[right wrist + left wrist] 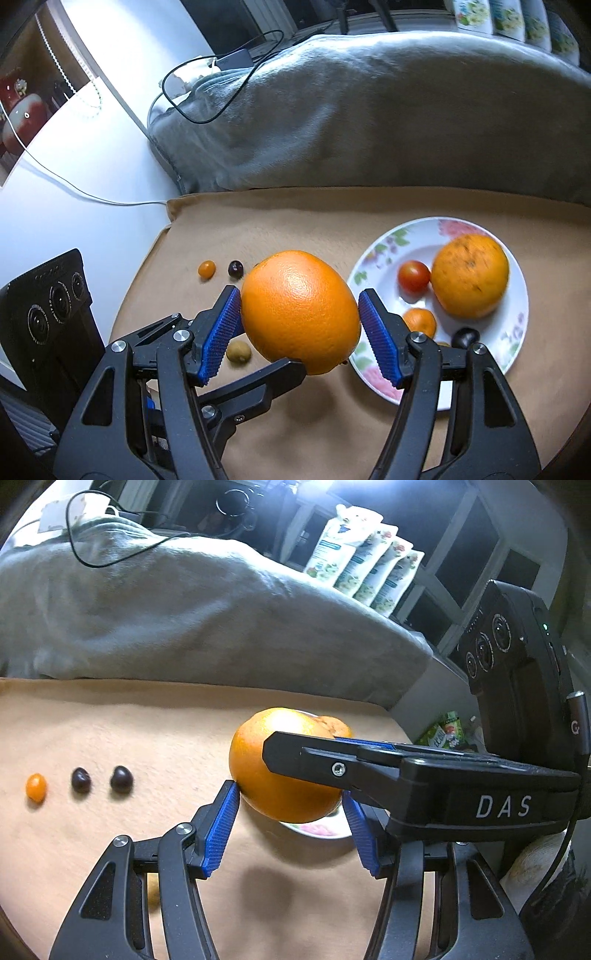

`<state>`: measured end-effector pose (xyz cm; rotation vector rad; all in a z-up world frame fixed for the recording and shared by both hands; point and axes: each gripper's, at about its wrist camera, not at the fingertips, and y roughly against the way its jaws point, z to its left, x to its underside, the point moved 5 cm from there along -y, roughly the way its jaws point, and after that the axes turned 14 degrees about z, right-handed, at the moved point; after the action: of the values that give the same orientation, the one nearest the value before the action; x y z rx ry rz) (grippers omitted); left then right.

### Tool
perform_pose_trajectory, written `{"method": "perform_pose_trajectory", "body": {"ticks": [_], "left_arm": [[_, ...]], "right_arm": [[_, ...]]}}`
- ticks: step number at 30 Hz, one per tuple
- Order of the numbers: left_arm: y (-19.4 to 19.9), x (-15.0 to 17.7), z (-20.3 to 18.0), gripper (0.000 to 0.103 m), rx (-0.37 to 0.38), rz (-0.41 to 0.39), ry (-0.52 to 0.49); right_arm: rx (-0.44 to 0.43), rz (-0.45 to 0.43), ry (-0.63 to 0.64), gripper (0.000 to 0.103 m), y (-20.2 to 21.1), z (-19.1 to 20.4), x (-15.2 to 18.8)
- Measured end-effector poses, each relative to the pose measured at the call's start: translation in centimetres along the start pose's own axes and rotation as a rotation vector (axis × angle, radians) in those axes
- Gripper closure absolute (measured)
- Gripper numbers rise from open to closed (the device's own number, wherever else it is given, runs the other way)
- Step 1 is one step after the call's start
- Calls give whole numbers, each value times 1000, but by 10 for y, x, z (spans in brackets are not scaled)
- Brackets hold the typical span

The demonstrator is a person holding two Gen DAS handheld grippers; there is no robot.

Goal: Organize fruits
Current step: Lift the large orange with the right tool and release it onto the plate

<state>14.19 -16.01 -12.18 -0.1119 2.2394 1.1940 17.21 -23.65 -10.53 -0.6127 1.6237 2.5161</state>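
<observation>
Gripping one large orange (301,310) between both grippers' blue pads — right gripper (301,321) at its sides, left gripper (291,805) crosswise — apparently steadying it above the flowered plate (517,332).

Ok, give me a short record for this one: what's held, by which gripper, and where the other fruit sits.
held: orange, clear of the cloth
right gripper: pads pressed on both sides of it
left gripper: pads against it too
plate: second orange, tomato, smaller fruit
cloth: small orange fruit, two dark fruits in a row
</observation>
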Motion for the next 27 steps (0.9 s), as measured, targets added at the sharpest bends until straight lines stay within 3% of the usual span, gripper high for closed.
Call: {"method": "perform_pose_trajectory", "body": {"ticks": [15,27], "left_arm": [[-29,12,-14,46,31,67,-18],[-38,15,-9,46,22,82,-18]], "right_arm": [[2,22,-60,34,3,-34,22],[6,33,-66,34,-3,-38,22]]}}
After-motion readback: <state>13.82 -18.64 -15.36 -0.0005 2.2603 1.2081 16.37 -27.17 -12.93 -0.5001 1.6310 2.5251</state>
